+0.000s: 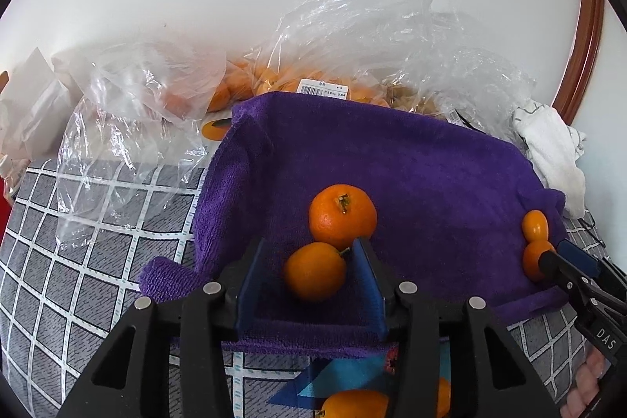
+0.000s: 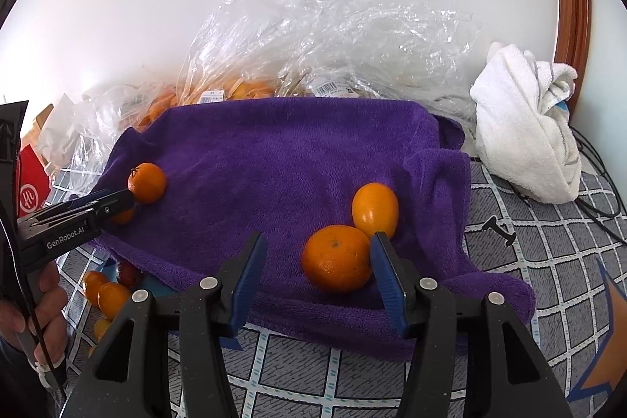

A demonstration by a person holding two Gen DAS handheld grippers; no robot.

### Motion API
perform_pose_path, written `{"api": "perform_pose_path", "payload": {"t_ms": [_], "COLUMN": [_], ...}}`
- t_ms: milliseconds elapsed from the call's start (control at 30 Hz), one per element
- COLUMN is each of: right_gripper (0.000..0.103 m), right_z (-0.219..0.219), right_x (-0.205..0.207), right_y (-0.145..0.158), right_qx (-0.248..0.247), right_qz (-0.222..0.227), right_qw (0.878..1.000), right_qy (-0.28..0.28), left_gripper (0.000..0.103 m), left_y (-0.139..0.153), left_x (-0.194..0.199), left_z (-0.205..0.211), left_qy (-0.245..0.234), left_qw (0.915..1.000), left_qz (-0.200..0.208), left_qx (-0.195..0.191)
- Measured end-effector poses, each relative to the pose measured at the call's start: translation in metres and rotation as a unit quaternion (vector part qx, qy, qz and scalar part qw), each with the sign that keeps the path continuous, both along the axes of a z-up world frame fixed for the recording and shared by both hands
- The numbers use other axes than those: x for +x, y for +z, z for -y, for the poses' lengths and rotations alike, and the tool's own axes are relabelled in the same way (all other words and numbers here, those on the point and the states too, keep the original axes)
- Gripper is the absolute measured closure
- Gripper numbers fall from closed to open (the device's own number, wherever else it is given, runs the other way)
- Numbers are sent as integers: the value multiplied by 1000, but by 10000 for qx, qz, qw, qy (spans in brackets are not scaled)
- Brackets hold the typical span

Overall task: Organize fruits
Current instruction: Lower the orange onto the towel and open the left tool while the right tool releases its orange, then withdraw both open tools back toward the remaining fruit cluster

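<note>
On the purple towel (image 1: 392, 151), the left gripper (image 1: 311, 261) stands partly open around a small orange (image 1: 314, 271), unclamped. The right gripper (image 2: 317, 261) gapes, a mandarin (image 2: 336, 258) touching its three-o'clock finger (image 2: 386, 277).

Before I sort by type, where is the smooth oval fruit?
In the right wrist view, the oval fruit lies on the purple towel, right of centre, touching the round orange just behind it and beyond the right tongs.
</note>
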State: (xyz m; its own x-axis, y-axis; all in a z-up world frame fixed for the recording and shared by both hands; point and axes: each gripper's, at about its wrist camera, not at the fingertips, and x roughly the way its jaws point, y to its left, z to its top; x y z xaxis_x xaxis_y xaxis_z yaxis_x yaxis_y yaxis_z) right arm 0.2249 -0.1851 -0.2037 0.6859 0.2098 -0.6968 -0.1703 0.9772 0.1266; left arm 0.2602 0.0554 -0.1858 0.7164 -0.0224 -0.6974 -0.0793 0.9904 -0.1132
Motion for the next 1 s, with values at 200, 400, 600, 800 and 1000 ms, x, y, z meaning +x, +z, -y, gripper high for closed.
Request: {"api": "perform_pose_path", "payload": {"t_ms": [200, 400, 600, 800, 1000], "right_gripper": [49, 49, 49, 49, 56], "right_z": [-4, 1, -8, -18, -45], "right_x": [0, -15, -39, -55, -72], "right_y": [4, 30, 50, 43, 28], "right_qx": [-181, 2, -367, -208, 17], "right_qz": [90, 214, 320, -44, -307], "right_qw": [9998, 9996, 9982, 9995, 9995], "right_qy": [-55, -192, -356, -246, 69], "left_gripper": [57, 57, 57, 57, 57], "left_y": [14, 36, 35, 16, -1], "left_x": [-10, -27, -61, -91, -110], "left_z": [-12, -16, -28, -44, -70], "left_qy": [136, 294, 155, 139, 324], "left_qw": [9992, 9982, 9990, 9998, 9994], "left_qz": [280, 498, 382, 92, -57], "left_qx": [-265, -141, -197, -131, -146]}}
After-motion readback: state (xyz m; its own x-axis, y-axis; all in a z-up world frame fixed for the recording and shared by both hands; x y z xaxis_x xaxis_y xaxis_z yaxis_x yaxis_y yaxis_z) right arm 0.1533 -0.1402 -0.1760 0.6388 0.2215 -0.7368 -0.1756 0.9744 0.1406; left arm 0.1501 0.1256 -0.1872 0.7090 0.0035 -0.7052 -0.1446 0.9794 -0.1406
